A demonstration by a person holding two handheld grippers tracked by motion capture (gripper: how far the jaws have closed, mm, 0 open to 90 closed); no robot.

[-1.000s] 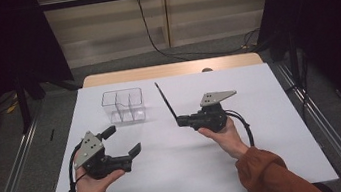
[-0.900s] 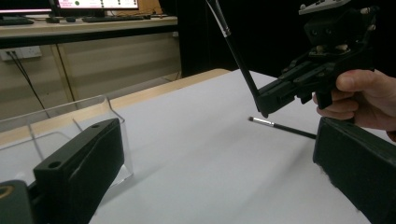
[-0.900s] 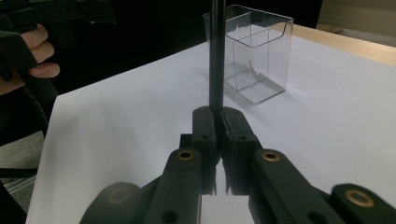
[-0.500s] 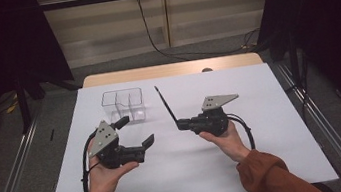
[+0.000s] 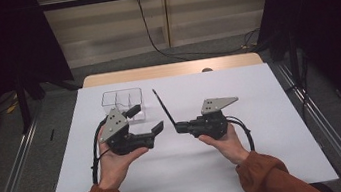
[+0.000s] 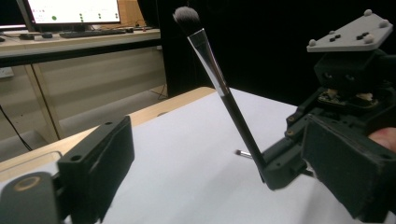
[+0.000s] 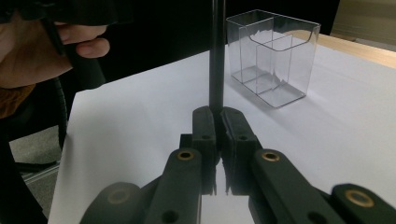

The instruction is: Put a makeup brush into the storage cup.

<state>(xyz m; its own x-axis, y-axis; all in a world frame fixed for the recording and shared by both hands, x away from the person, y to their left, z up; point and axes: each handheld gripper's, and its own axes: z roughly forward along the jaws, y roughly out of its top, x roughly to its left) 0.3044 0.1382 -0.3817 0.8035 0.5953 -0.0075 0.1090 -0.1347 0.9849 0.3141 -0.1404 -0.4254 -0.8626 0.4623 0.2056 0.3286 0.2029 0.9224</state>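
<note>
Black brush (image 5: 164,109) stands tilted above the white surface (image 5: 259,93), clamped in the right tool (image 5: 179,127). Left tool (image 5: 145,118), open and just narrowing, approaches empty; a careless grab may knock the brush loose.

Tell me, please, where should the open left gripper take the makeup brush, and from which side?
Best on the bare black handle of the makeup brush, between the right gripper and the metal ferrule. The left gripper faces it from the left, jaws apart, so come from there. The brush stands tilted, bristles up.
</note>
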